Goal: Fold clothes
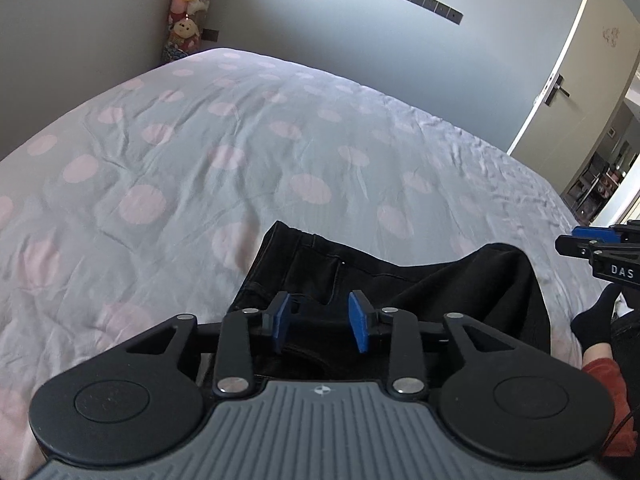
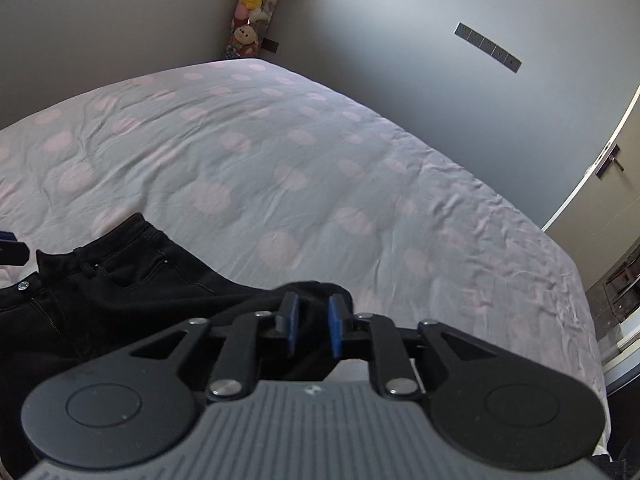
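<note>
A pair of black jeans lies at the near edge of a bed with a grey cover dotted in pink. In the right wrist view the jeans show their waistband, button and front pocket at the left. My left gripper is open above the jeans' waist area, its blue pads apart with nothing between them. My right gripper has its blue pads partly closed around a raised fold of black cloth. The right gripper also shows at the right edge of the left wrist view.
The bed cover stretches far ahead and to both sides. A column of plush toys stands in the far corner. A white door with a handle is at the right. A person's foot in a black sock is at the right.
</note>
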`<action>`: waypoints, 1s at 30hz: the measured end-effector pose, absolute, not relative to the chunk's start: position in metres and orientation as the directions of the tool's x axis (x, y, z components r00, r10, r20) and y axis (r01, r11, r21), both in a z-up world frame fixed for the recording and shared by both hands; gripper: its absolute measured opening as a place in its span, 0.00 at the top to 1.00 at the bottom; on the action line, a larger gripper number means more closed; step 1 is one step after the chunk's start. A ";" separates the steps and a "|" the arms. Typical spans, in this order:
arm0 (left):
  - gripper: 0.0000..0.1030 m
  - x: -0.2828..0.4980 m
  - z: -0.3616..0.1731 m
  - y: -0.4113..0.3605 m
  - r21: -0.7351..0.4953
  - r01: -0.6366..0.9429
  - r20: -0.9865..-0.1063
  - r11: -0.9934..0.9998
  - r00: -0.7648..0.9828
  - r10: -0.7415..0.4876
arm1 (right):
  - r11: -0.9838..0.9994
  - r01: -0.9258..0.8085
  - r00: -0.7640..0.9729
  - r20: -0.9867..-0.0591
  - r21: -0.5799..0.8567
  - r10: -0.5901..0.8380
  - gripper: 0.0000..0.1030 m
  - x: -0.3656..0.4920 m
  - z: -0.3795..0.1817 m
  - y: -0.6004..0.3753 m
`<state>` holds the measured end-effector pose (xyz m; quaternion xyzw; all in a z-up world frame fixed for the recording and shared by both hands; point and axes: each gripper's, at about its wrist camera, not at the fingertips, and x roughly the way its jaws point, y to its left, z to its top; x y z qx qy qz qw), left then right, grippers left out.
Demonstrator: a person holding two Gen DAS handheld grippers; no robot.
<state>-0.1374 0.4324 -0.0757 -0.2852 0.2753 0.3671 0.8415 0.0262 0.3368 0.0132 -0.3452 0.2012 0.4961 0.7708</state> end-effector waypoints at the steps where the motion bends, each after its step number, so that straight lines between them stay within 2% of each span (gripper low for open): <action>1: 0.49 -0.137 -0.079 0.437 -0.270 -0.771 -0.674 0.576 0.579 0.459 | 0.273 -0.904 0.426 -0.656 -0.328 0.623 0.62 0.027 0.011 0.334; 2: 0.43 -0.137 -0.082 0.442 -0.262 -0.768 -0.674 0.585 0.579 0.458 | 0.279 -0.904 0.426 -0.658 -0.323 0.621 0.60 0.028 0.010 0.331; 6: 0.32 -0.135 -0.104 0.473 -0.248 -0.756 -0.688 0.606 0.578 0.439 | 0.335 -0.912 0.402 -0.673 -0.235 0.620 0.50 0.040 0.002 0.307; 12: 0.26 -0.120 -0.137 0.509 -0.245 -0.781 -0.713 0.574 0.546 0.440 | 0.391 -0.917 0.324 -0.719 -0.079 0.614 0.46 0.051 -0.021 0.273; 14: 0.25 -0.115 -0.149 0.521 -0.239 -0.797 -0.728 0.555 0.525 0.441 | 0.404 -0.913 0.314 -0.729 -0.056 0.609 0.40 0.051 -0.029 0.264; 20: 0.25 -0.107 -0.191 0.544 -0.314 -0.807 -0.800 0.501 0.509 0.319 | 0.454 -0.891 0.309 -0.762 -0.023 0.569 0.35 0.049 -0.052 0.238; 25: 0.25 -0.101 -0.200 0.538 -0.301 -0.806 -0.801 0.510 0.504 0.323 | 0.490 -0.872 0.296 -0.793 0.003 0.532 0.30 0.052 -0.067 0.236; 26: 0.29 -0.101 -0.199 0.536 -0.295 -0.802 -0.798 0.520 0.506 0.328 | 0.499 -0.866 0.287 -0.798 0.021 0.531 0.28 0.053 -0.069 0.239; 27: 0.38 -0.102 -0.199 0.535 -0.304 -0.793 -0.791 0.528 0.519 0.324 | 0.505 -0.862 0.269 -0.799 0.050 0.538 0.27 0.055 -0.071 0.243; 30: 0.45 -0.106 -0.199 0.536 -0.329 -0.786 -0.780 0.523 0.539 0.319 | 0.519 -0.849 0.239 -0.801 0.103 0.549 0.24 0.056 -0.074 0.260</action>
